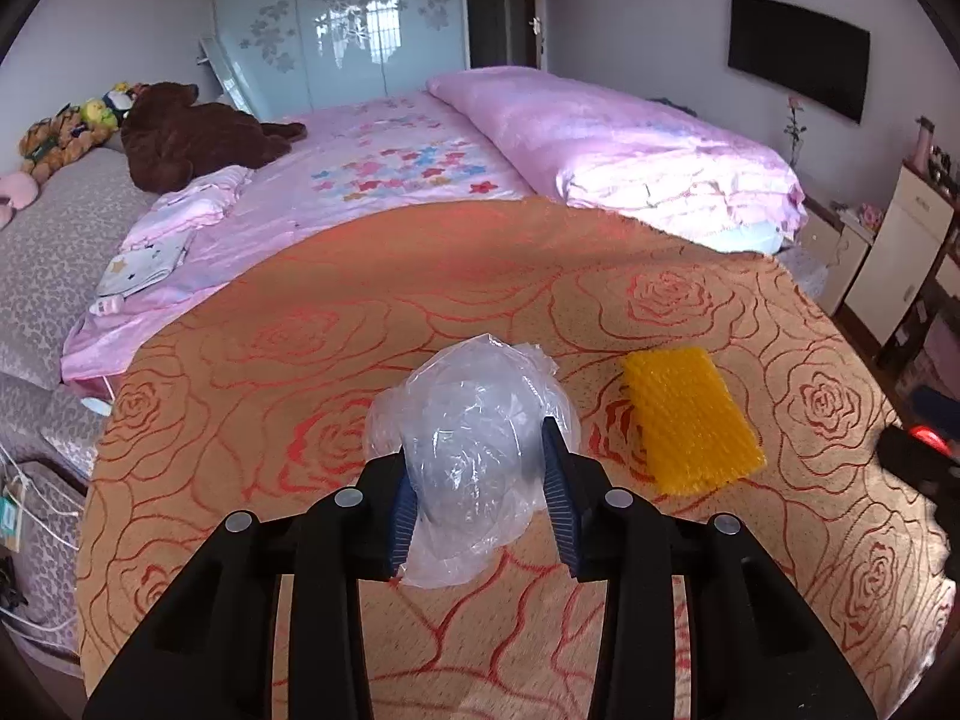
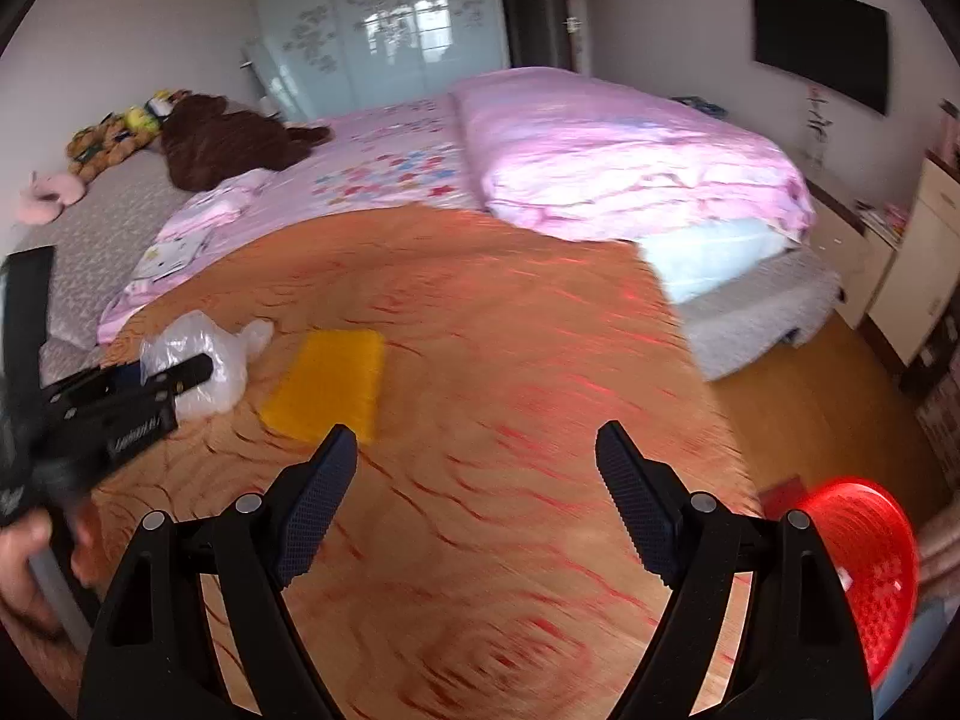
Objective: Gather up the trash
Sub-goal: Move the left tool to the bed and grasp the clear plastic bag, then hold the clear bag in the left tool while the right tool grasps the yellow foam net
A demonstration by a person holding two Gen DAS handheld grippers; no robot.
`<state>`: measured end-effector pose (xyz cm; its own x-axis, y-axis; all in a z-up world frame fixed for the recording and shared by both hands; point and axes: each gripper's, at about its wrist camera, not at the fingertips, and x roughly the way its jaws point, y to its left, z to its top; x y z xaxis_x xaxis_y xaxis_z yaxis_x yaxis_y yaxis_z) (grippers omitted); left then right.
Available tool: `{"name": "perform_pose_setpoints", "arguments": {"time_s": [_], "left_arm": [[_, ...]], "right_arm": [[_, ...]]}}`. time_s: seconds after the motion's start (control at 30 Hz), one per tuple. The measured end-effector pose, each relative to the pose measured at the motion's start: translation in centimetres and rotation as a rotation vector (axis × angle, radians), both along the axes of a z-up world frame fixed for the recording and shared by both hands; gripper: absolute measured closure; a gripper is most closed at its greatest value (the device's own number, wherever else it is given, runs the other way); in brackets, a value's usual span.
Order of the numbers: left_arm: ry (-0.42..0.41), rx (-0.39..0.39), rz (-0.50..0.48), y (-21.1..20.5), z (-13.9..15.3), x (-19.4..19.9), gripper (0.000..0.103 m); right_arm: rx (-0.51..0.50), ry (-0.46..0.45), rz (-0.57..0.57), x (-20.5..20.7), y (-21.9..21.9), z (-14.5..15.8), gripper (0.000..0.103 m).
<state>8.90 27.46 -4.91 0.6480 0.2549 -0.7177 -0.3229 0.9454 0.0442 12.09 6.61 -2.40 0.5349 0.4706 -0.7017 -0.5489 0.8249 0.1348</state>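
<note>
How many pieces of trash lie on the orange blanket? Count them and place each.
2. The clear plastic bag sits between the left gripper fingers; the yellow bubble wrap lies just to its right. None hidden that shows.

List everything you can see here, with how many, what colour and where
clear plastic bag: 1, transparent, on the orange rose blanket, between the left gripper's fingers
yellow bubble wrap: 1, yellow, right of the bag
red basket: 1, red, floor, lower right
pink duvet: 1, pink, far side of bed
brown teddy bear: 1, brown, far left
wall TV: 1, black, right wall
left gripper: 1, black, straddling the bag
right gripper: 1, black, open, empty
</note>
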Motion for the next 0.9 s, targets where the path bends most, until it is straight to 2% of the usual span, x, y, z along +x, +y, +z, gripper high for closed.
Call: {"name": "perform_pose_setpoints", "arguments": {"time_s": [0.3, 0.47, 0.57, 0.9], "left_arm": [[-0.026, 0.017, 0.054, 1.4, 1.1, -2.3, 0.068], [-0.014, -0.01, 0.077, 2.5, 0.6, -2.7, 0.068], [-0.01, -0.014, 0.081, 2.8, 0.4, -2.8, 0.068], [-0.007, -0.014, 0.083, 2.8, 0.1, -3.2, 0.068]], "right_arm": [[-0.022, 0.084, 0.073, 1.7, 7.1, -2.3, 0.024], [-0.081, 0.078, 0.099, 1.8, 10.5, -3.4, 0.025], [-0.133, 0.068, 0.111, 1.9, 11.4, -4.1, 0.04], [-0.173, -0.017, 0.14, 1.0, 11.2, -4.1, 0.067]]}}
